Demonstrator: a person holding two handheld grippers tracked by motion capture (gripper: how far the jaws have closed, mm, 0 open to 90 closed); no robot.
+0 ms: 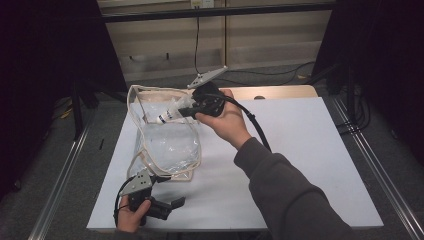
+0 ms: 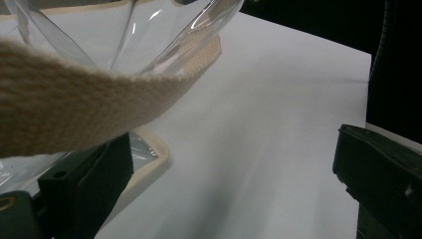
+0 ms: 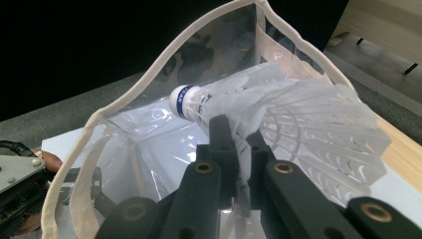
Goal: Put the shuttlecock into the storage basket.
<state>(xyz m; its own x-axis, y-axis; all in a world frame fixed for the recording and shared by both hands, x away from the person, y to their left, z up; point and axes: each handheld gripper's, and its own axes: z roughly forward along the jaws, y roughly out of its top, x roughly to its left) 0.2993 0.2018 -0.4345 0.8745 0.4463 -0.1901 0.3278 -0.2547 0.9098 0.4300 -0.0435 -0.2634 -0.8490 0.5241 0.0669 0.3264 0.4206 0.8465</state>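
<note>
A clear plastic bag [image 1: 167, 145] with beige trim stands open on the white board [image 1: 300, 150], left of centre. My right gripper [image 1: 186, 111] is at the bag's far rim, shut on the feathers of a white shuttlecock [image 1: 169, 116]. In the right gripper view the shuttlecock [image 3: 298, 114] points its blue-banded cork into the bag's mouth [image 3: 149, 74], with my right gripper [image 3: 239, 134] pinching the skirt. My left gripper [image 1: 172, 204] rests at the board's front left, near the bag's corner, jaws apart. In its own view the left gripper [image 2: 234, 174] is open and the bag's beige strap [image 2: 74, 109] drapes over one jaw.
A strip of wooden tabletop [image 1: 280, 92] shows behind the board. Metal rails [image 1: 372, 160] run along both sides. A black cable [image 1: 257, 125] trails from the right gripper over the forearm. The right half of the board is bare.
</note>
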